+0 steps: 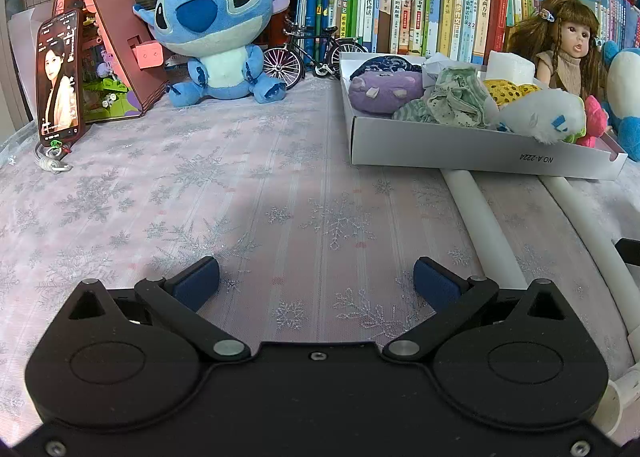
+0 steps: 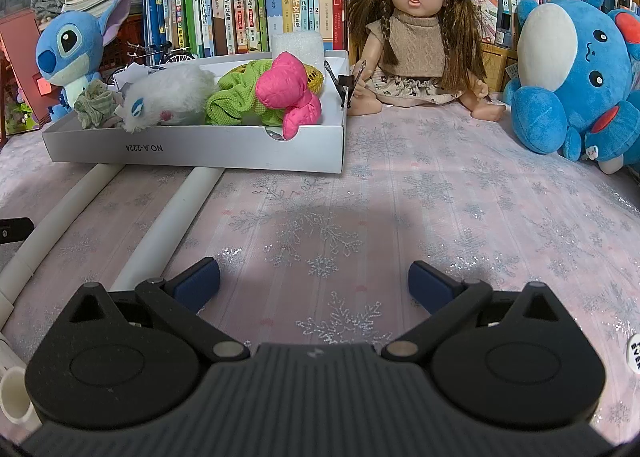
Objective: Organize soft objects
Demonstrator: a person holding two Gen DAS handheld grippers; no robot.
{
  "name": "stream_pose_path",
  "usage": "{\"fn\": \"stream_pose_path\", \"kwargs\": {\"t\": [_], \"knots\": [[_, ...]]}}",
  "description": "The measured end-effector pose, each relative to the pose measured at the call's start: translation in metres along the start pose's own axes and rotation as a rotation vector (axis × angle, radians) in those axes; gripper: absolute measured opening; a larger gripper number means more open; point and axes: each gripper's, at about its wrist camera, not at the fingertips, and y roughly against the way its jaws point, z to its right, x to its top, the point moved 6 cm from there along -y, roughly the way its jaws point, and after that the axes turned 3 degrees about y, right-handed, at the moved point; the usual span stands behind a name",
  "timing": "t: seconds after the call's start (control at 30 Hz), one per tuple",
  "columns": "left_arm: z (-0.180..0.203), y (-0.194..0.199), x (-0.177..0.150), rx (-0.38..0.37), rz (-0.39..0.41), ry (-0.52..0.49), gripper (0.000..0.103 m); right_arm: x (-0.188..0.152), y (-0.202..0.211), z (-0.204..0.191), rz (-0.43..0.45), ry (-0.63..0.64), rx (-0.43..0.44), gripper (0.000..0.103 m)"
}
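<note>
Both grippers spread wide and empty over the tablecloth — soft toys piled in white box point(image 2: 192, 149), ahead-left of my right gripper point(image 2: 314, 281), ahead-right of left gripper point(image 1: 316, 283) — right looks nearer.

The white box point(image 2: 192, 153) carries "NO.A-2224" printed upside down on its front wall; book spines point(image 2: 224, 9) behind show Chinese titles, including 海底两万里.

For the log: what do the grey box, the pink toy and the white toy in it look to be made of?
Grey box: seemingly cardboard, matte, with thin folded walls and printed lettering.
Pink toy: stuffed woven fabric with a slight sheen, puffy between stitched seams.
White toy: long-pile plush, fuzzy outline.
Both grippers are open and empty.
</note>
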Motion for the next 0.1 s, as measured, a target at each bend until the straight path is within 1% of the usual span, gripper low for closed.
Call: {"fn": "stream_pose_path", "kwargs": {"t": [0.1], "knots": [[-0.0001,0.0003,-0.0001,0.0,0.0,0.0,0.103,0.0,0.0,0.0,0.0,0.0,0.0,0.103]]}}
